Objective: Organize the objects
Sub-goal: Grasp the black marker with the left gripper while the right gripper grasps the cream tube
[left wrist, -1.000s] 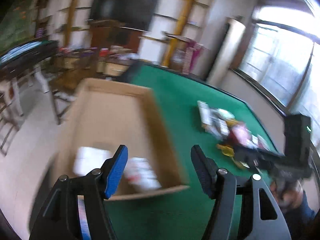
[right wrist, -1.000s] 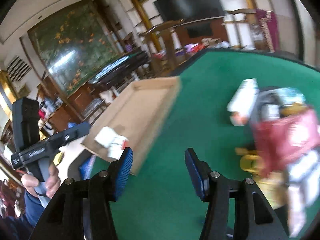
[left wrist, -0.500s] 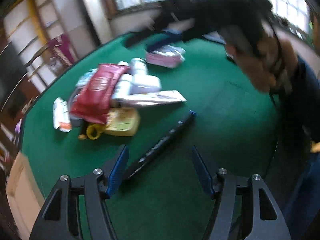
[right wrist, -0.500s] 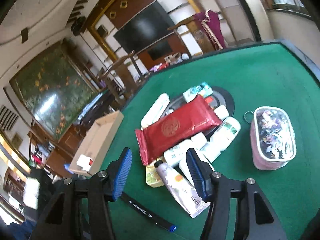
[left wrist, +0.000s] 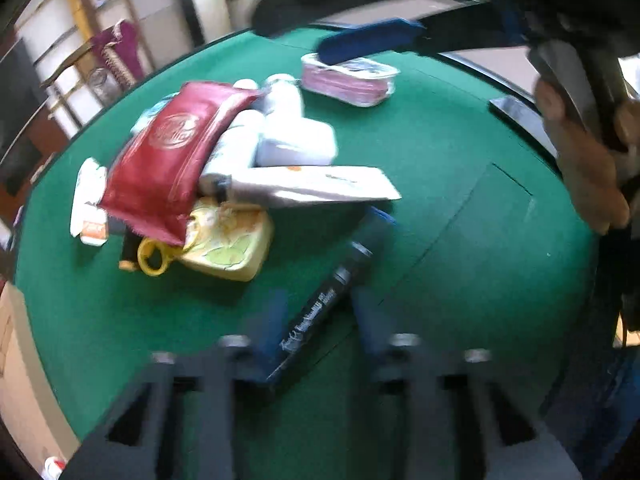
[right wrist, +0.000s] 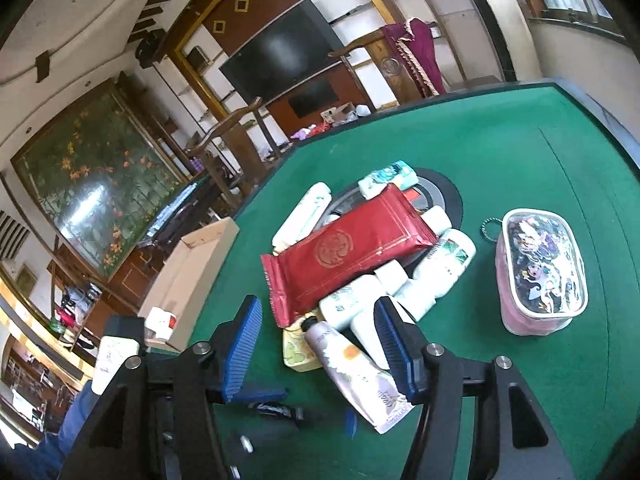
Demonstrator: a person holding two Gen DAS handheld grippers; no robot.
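Observation:
A dark tube with white lettering and a blue end [left wrist: 324, 304] lies on the green table [left wrist: 460, 220]. My left gripper [left wrist: 318, 304] points down over it. Its blurred jaws are closing with the tube between them, and green still shows beside the tube on the right. The same tube [right wrist: 280, 408] appears low in the right wrist view. My right gripper [right wrist: 316, 312] hangs open above a pile holding a red pouch [right wrist: 348, 252], white bottles and a cream tube [right wrist: 352, 364]. Nothing is gripped in it.
A pink clear-topped pouch [right wrist: 540, 276] stands to the right of the pile. A yellow case with a ring [left wrist: 228, 240] lies at the pile's near side. A cardboard box [right wrist: 192, 276] sits at the table's far left edge. A person's hand [left wrist: 588, 160] holds the right gripper's handle.
My left gripper swung from the cardboard box to the dark tube, moved closer, and its jaws narrowed around it. My right gripper turned toward the pile, then stayed put.

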